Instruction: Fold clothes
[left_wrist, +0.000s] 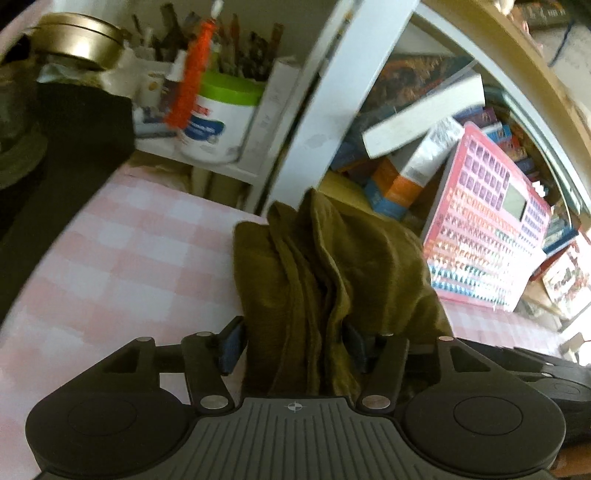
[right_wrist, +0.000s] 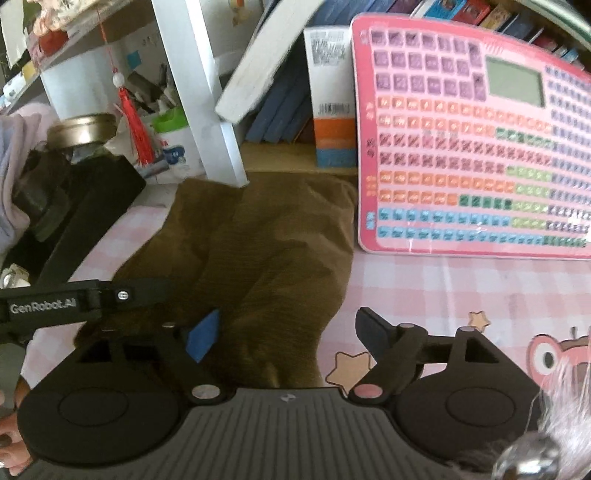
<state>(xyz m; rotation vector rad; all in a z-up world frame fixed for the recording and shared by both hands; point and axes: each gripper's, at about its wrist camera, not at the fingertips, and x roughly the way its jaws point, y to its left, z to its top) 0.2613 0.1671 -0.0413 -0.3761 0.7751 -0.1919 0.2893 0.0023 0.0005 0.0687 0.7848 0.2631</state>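
**Olive garment bunched in the left gripper, right gripper spread above it**

The olive-brown garment (left_wrist: 332, 273) lies on the pink checked tablecloth (left_wrist: 122, 258), its far end against the white shelf post (right_wrist: 199, 92) and the books (right_wrist: 280, 110). In the left wrist view a gathered, pleated bunch of it rises between the fingers of the left gripper (left_wrist: 295, 347), which is clamped on the cloth. The right gripper (right_wrist: 288, 332) hovers over the garment's near edge with its fingers wide apart, holding nothing. Just beside the garment, a pink keyboard toy (right_wrist: 461, 147) leans upright. A red tassel (right_wrist: 135, 125) hangs by the post near a green-lidded tub (left_wrist: 221, 118).
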